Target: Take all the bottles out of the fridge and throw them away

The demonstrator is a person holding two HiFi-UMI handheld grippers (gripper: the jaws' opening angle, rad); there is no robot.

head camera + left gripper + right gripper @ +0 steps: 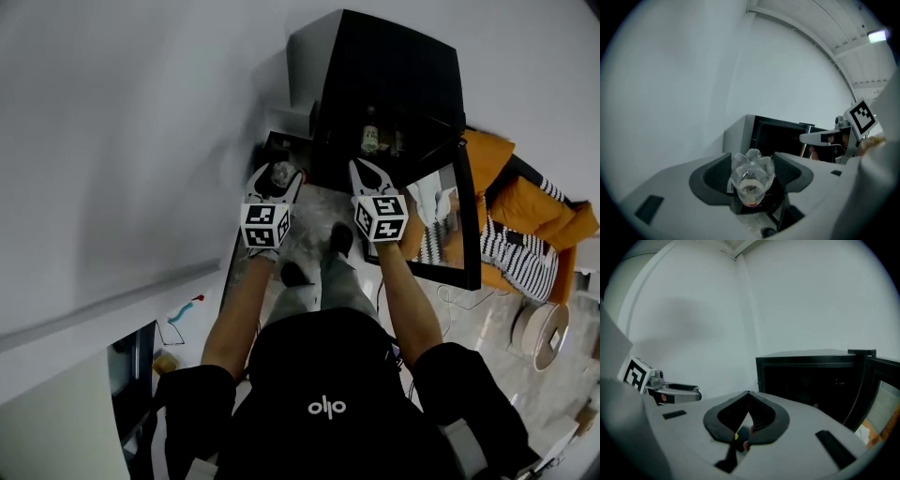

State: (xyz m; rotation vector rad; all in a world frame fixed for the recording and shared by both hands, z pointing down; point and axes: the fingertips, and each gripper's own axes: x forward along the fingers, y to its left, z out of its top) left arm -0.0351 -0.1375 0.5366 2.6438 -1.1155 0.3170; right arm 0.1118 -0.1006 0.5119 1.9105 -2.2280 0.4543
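White wall to the left, pale speckled floor below; black fridge straight ahead of both grippers, its door swung open off to the right gripper's side.

Left gripper: jaws closed around a clear plastic bottle, pads on either flank, lobed end showing. Trace of red low on it; cannot tell whether that is a cap.

Right gripper: jaws pinched together, nothing between them.

More bottles stand on a shelf inside the fridge, beyond the right gripper's tips. Count unclear in the dark interior.

Handling, by judgement: the held bottle looks empty or near it, so light. Thin walls will dent and spring under the pads, and the smooth plastic is slippery. A grip across the body is fine for carrying; the neck or shoulder is stiffer. Those in the fridge may be heavier; grip them mid-body, upright.
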